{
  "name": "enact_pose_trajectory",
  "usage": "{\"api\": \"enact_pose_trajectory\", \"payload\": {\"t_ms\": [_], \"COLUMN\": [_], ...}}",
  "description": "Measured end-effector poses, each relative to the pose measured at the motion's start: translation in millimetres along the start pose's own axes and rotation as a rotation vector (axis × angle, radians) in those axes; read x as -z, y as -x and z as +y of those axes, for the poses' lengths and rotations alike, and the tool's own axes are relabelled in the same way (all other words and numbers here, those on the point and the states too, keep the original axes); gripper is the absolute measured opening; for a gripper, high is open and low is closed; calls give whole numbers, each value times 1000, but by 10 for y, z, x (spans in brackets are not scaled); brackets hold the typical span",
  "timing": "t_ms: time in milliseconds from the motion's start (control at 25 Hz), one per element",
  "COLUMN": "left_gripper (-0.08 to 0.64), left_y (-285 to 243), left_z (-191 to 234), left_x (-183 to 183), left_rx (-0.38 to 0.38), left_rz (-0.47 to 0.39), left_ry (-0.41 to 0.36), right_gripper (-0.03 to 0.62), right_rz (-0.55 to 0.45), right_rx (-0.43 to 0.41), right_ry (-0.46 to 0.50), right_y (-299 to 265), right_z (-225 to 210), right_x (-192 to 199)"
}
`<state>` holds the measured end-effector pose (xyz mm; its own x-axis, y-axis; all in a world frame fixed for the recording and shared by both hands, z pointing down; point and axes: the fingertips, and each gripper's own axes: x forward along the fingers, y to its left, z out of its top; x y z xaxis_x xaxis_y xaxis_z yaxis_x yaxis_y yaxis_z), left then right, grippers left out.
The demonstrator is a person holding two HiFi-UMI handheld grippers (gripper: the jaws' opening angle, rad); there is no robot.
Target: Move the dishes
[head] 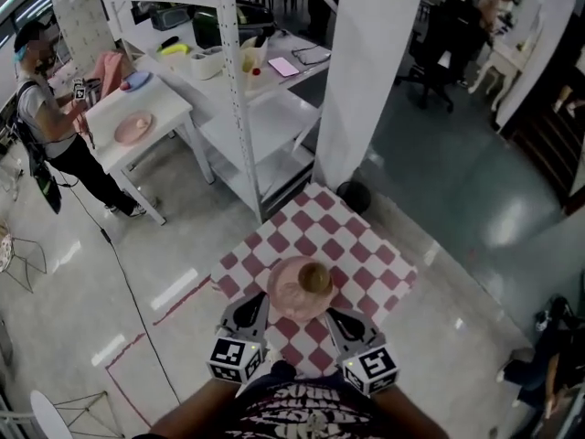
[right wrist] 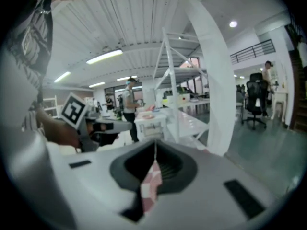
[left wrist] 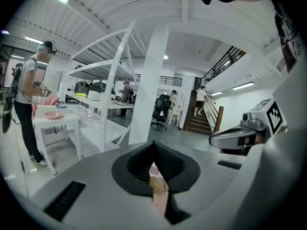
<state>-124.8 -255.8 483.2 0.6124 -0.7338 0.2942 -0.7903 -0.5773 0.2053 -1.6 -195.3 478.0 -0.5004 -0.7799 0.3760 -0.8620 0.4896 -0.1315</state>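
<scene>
A pink plate (head: 285,296) with a small tan bowl (head: 314,278) on it rests on a table under a red-and-white checked cloth (head: 366,254), just in front of me. My left gripper (head: 254,309) sits at the plate's near left rim and my right gripper (head: 340,316) at its near right rim. Both have their jaws shut with nothing visibly held. In the left gripper view, the gripper (left wrist: 153,150) shows a sliver of the plate (left wrist: 160,202) and the bowl (left wrist: 156,185) below its jaws. Under the right gripper (right wrist: 155,147) only the cloth (right wrist: 149,188) shows.
A white pillar (head: 375,71) and a white shelving rack (head: 247,108) stand right behind the table. A black round object (head: 353,195) lies on the floor at the pillar's foot. Far left, a person (head: 46,108) stands at a white table (head: 174,108) that bears another pink plate (head: 133,128).
</scene>
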Motion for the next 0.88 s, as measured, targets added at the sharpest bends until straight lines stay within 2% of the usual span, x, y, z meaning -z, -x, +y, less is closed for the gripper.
{"api": "enact_pose_trajectory", "payload": {"t_ms": [200,560,720,880], "left_gripper": [31,31,31,31], "left_y": [-383,-1024,-1188,-1152], "left_z": [-432,-1448,-1642,-1542], "left_x": [4,-48,-109,-104], "left_rx": [114,327,337,268], "left_rz": [9,21,16,16], "left_ry": [-21,-60,-50,-33], "right_gripper": [34,34,34,34], "right_rz": [8,22,22,39], "right_rx": [103,271,284,246], "right_ry": [-22,-73,-81,-105], "right_y": [365,1104,1273,1255], "right_z": [-307,-797,-995,-1125], "right_x": [147,327,376,377]}}
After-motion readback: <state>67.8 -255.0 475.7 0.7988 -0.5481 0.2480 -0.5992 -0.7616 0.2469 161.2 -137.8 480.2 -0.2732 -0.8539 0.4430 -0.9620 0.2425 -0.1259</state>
